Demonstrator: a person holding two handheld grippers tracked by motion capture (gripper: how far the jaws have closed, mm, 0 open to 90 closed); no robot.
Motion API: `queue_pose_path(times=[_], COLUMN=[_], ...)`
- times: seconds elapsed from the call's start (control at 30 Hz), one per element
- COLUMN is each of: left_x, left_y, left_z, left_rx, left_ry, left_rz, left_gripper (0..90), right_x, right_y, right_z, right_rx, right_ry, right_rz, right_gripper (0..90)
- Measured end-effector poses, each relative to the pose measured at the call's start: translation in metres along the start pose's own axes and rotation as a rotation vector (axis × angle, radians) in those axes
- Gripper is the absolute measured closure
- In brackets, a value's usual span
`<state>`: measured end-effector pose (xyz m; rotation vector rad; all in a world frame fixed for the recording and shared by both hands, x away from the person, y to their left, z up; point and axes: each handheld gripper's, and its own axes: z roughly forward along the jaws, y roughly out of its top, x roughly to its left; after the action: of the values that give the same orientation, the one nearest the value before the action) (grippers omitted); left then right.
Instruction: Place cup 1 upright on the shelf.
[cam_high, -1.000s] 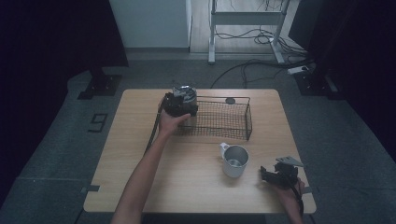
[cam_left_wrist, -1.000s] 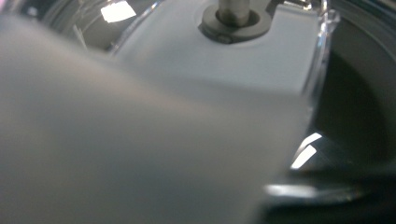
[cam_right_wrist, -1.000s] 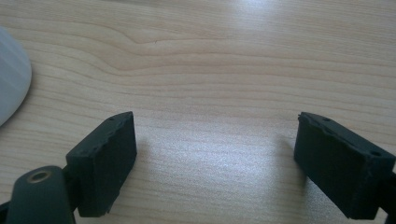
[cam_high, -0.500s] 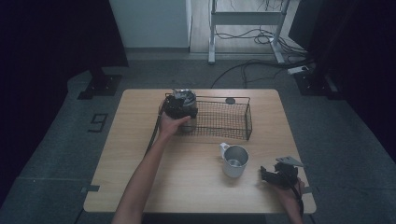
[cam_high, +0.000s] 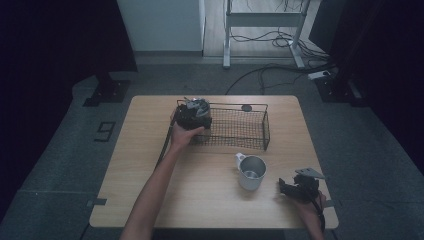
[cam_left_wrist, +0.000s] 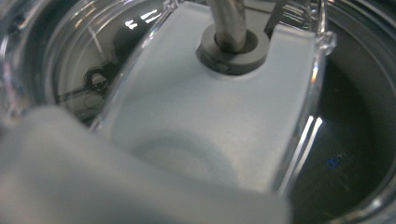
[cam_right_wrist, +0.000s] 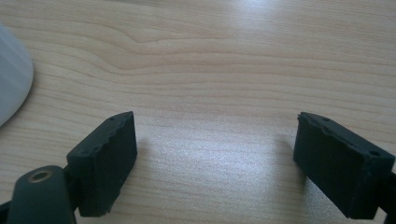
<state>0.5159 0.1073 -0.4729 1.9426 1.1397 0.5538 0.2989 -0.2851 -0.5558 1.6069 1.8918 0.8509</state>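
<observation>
My left gripper (cam_high: 194, 113) is held at the left end of a black wire basket (cam_high: 235, 129) on the far half of the wooden table (cam_high: 150, 165). Its jaws are hidden. Close in front of its camera in the left gripper view are a white plastic piece (cam_left_wrist: 205, 116) holding a metal rod (cam_left_wrist: 227, 21) and a clear round wall (cam_left_wrist: 322, 93). A metal mug (cam_high: 251, 171) stands upright near the table's middle right. To the mug's right, my right gripper (cam_high: 283, 186) rests low over the table near the front edge. Its jaws stand apart over bare wood (cam_right_wrist: 215, 140) with nothing between them.
A small dark round thing (cam_high: 246, 107) lies on the table just behind the basket. The mug's pale side (cam_right_wrist: 11, 84) shows at the left edge of the right gripper view. Cables and a desk frame (cam_high: 260, 20) are on the floor beyond the table.
The left gripper has shifted very slightly toward the near side at the basket's left end. The right gripper and the mug have stayed where they were.
</observation>
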Motion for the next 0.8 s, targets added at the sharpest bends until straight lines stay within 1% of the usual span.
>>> queue_pose_path(times=[0.07, 0.13, 0.2, 0.3, 0.43, 0.53, 0.6, 0.8], left_x=[0.0, 0.001, 0.001, 0.002, 0.002, 0.002, 0.003, 0.003], left_y=[0.001, 0.003, 0.005, 0.005, 0.006, 0.008, 0.009, 0.008], left_z=[-0.001, -0.005, -0.008, -0.011, -0.014, -0.02, -0.025, -0.034], left_rx=[-0.007, -0.026, -0.035, -0.032, -0.028, -0.046, -0.057, -0.067], left_ry=[0.004, -0.009, -0.002, -0.014, -0.011, -0.011, -0.02, -0.013], left_rz=[-0.013, -0.026, -0.022, -0.019, -0.014, -0.01, -0.014, -0.008], left_gripper=[1.1, 0.5, 0.0, 0.0, 0.0, 0.0, 0.0, 0.0], right_x=[0.0, 0.0, 0.0, 0.0, 0.0, 0.0, 0.0, 0.0], right_y=[0.0, 0.0, 0.0, 0.0, 0.0, 0.0, 0.0, 0.0], right_z=[0.0, 0.0, 0.0, 0.0, 0.0, 0.0, 0.0, 0.0], right_rx=[0.0, 0.0, 0.0, 0.0, 0.001, 0.0, 0.002, 0.002], right_ry=[0.0, 0.0, 0.0, 0.0, -0.001, 0.001, -0.001, -0.001], right_rz=[0.0, 0.0, 0.0, 0.0, -0.001, -0.002, -0.001, 0.0], right_gripper=[13.0, 13.0, 13.0, 13.0, 13.0, 12.9, 13.0, 13.0])
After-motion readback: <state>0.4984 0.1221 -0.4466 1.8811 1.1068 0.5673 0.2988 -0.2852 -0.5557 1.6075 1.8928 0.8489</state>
